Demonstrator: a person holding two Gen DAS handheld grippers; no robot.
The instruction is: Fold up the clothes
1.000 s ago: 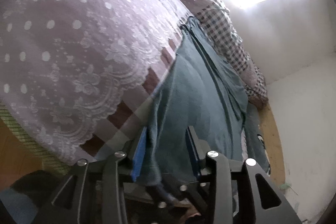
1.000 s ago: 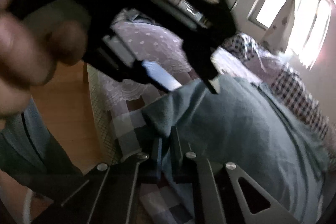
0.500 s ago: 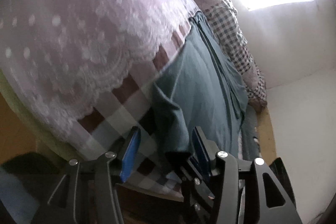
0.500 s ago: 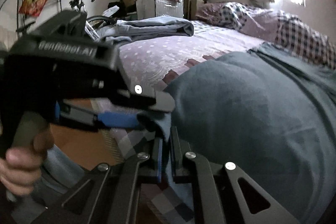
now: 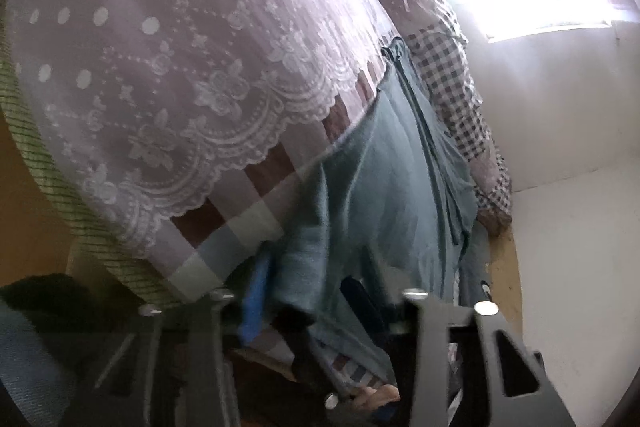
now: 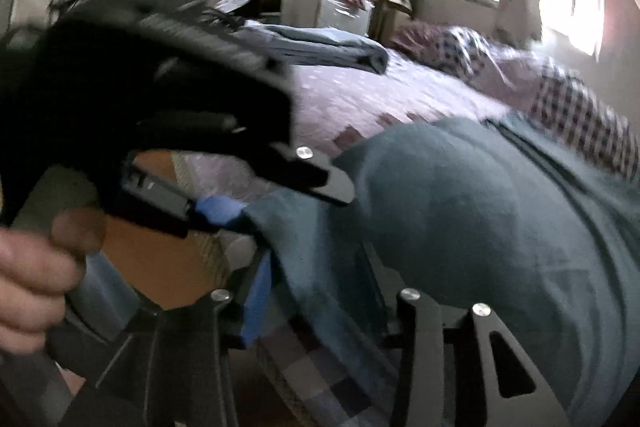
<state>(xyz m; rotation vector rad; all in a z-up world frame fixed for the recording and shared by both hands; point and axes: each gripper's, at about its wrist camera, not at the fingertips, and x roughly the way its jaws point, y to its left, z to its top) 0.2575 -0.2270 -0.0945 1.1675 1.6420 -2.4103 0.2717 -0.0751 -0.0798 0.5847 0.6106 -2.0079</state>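
Teal garment (image 6: 460, 219) spread on bed (image 5: 180, 47), near edge draping off mattress. Left gripper (image 5: 304, 291) and right gripper (image 6: 320, 307) both spread wide, fabric edge between fingers, unpinched. Cloth looks soft, limp, light; likely sags, bunches. Best hold: near hem corners.

My left gripper (image 5: 308, 303): black angular frame, triangular cut-outs, round silver screw heads along top of linkage, blue pads on inner finger faces. Blurred in left wrist view. My right gripper (image 6: 320, 303): same build, black linkage arms, silver screws, blue pad (image 6: 258, 307) on near finger. In right wrist view, left gripper body appears as bulky black housing, one silver screw near tip, blue pad at finger end. Hand (image 6: 36, 275) wraps grey-green handle. No sleeve visible.
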